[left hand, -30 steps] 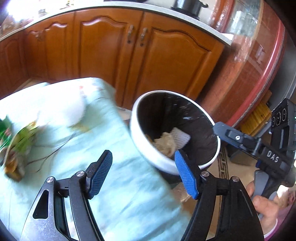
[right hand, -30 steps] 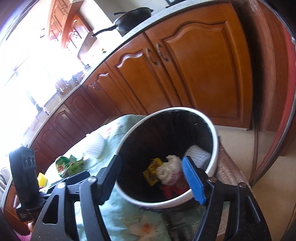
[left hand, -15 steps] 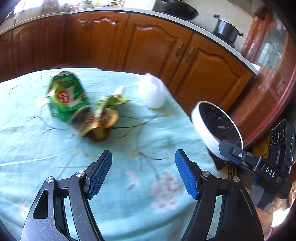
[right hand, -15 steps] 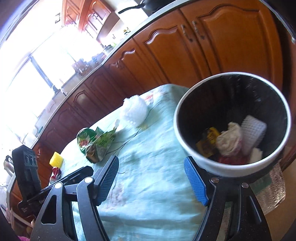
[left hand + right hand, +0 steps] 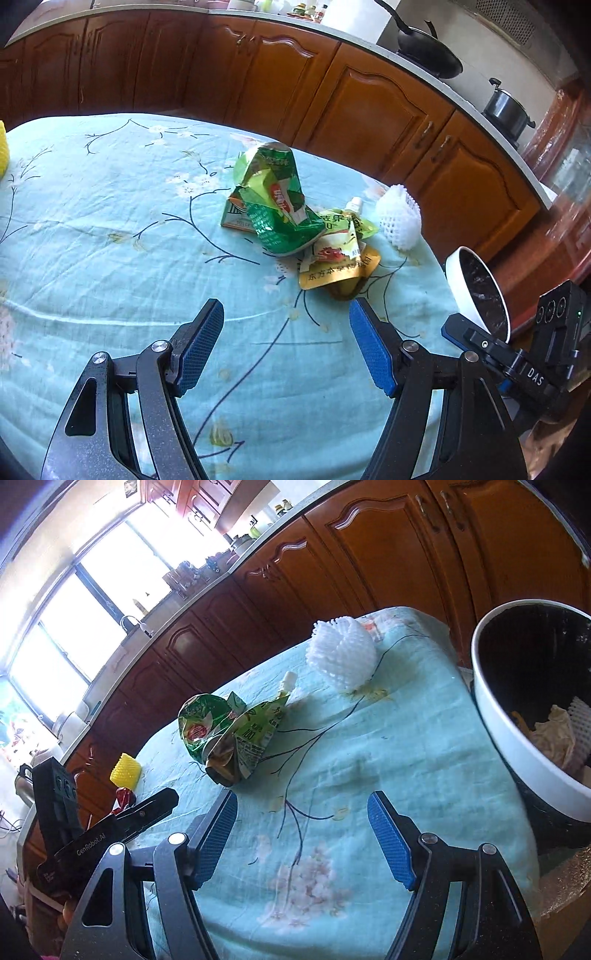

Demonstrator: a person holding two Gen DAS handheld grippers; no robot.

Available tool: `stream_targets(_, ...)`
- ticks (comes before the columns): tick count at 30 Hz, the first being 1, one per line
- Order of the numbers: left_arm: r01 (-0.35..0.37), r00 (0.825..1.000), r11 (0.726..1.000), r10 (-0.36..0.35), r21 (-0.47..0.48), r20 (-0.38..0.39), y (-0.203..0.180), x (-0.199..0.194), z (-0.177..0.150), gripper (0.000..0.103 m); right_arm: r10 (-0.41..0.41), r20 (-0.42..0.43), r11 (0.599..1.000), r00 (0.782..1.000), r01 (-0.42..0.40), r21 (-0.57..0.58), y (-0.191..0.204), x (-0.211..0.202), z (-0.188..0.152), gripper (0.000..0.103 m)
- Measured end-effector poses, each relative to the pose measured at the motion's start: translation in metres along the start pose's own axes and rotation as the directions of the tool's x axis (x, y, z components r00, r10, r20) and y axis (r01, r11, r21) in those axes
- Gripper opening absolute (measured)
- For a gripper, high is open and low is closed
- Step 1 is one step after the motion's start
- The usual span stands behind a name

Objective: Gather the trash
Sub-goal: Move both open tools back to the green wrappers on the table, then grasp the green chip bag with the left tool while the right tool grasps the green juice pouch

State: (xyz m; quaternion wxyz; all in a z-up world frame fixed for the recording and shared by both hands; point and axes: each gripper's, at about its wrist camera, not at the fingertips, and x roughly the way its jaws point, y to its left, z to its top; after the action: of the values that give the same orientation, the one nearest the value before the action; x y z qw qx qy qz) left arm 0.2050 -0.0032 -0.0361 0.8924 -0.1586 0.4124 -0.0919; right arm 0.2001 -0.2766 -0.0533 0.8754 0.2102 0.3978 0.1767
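Whereas a second back filled both wrist views with the white-rimmed black trash bin, now shows mostly the pale blue floral tablecloth spread over the table. Pushed to the right edge of the left wrist view, white-rimmed black trash bin, standing just off the table's far right corner; cut off at the right border of the right wrist view, with crumpled paper and a white foam piece visible inside. Swung into the middle of both views since then: the heap of crumpled green and yellow foil wrappers, earlier a blurred smear at the left margin.

Lying on the cloth well ahead of the left gripper, that heap sits a little right of the line between its blue pads. Seen from the right gripper, same heap ahead and to the left of its pads. Just beside the wrappers on the bin side, white foam fruit net, resting alone near the table's far edge. Farther off at the left end of the table, small yellow ribbed foam sleeve, barely peeking in at the left wrist view's margin.

Both claws spread wide, unchanged in width from a second ago, nothing between the pads of either, both hovering above bare cloth.
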Motion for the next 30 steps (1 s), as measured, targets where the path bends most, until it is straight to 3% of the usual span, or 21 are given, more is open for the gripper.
stream_targets(20, 0.017, 0.999, 0.996, -0.019, -0.083, -0.026, 0.03, 0.041, 0.063, 0.072, 0.131, -0.055, 0.984, 0.99, -0.123, 0.129, 0.018, 0.081, 0.052, 0.074)
stream_targets(23, 0.016, 0.999, 0.997, -0.019, -0.081, -0.036, 0.031, 0.049, 0.066, 0.072, 0.152, -0.08, 0.978, 0.985, -0.139, 0.156, 0.017, 0.097, 0.056, 0.066)
stream_targets(27, 0.023, 0.999, 0.997, -0.026, -0.072, -0.046, 0.03, 0.056, 0.067, 0.071, 0.179, -0.125, 0.971, 0.976, -0.155, 0.181, 0.014, 0.114, 0.056, 0.044)
stream_targets(29, 0.027, 0.998, 0.998, -0.03, -0.062, -0.05, 0.028, 0.058, 0.067, 0.069, 0.203, -0.127, 0.966, 0.971, -0.177, 0.187, 0.013, 0.115, 0.055, 0.038)
stream_targets(30, 0.032, 0.998, 0.998, -0.035, -0.055, -0.052, 0.028, 0.059, 0.066, 0.062, 0.207, -0.123, 0.966, 0.971, -0.183, 0.182, 0.014, 0.112, 0.054, 0.031)
